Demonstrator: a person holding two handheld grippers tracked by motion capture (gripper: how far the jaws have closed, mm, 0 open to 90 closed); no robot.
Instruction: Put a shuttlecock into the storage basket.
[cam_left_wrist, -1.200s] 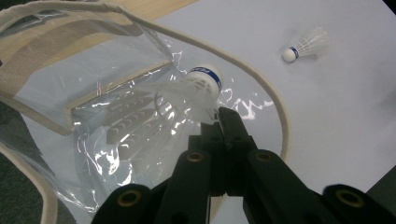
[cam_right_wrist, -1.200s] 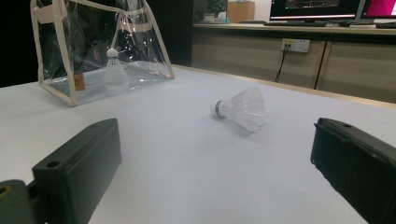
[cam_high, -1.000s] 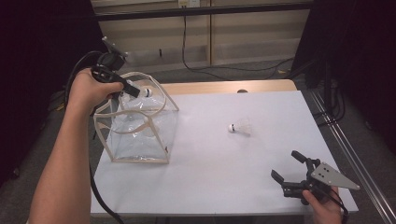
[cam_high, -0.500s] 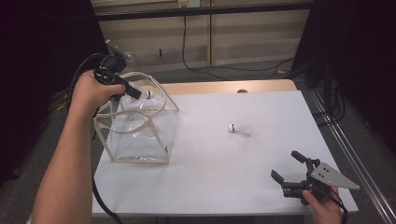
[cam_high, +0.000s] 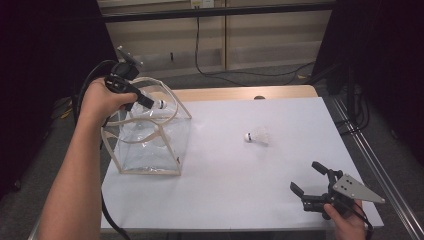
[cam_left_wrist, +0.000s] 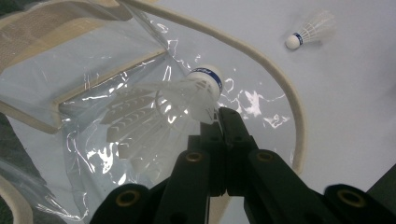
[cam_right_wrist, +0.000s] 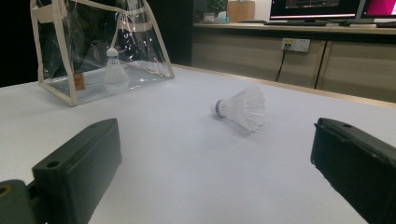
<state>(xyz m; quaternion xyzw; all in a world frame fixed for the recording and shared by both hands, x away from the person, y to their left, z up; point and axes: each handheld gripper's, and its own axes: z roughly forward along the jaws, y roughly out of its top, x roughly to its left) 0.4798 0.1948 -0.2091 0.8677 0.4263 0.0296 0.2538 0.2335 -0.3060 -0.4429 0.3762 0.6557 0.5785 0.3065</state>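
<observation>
My left gripper is shut on a white shuttlecock, pinching its feather skirt just behind the blue-banded cork. It hangs over the open top of a clear bag with cream trim at the table's left. A second shuttlecock lies on its side mid-table, straight ahead of my right gripper. That gripper rests open near the front right corner with nothing between its jaws. Through the bag's clear wall a shuttlecock shows cork up; I cannot tell whether it is the held one.
The white table has a wooden strip along its far edge. The bag's cream handle arcs beside the left gripper's tips. Cables trail from both grippers. Low cabinets and monitors stand beyond the table.
</observation>
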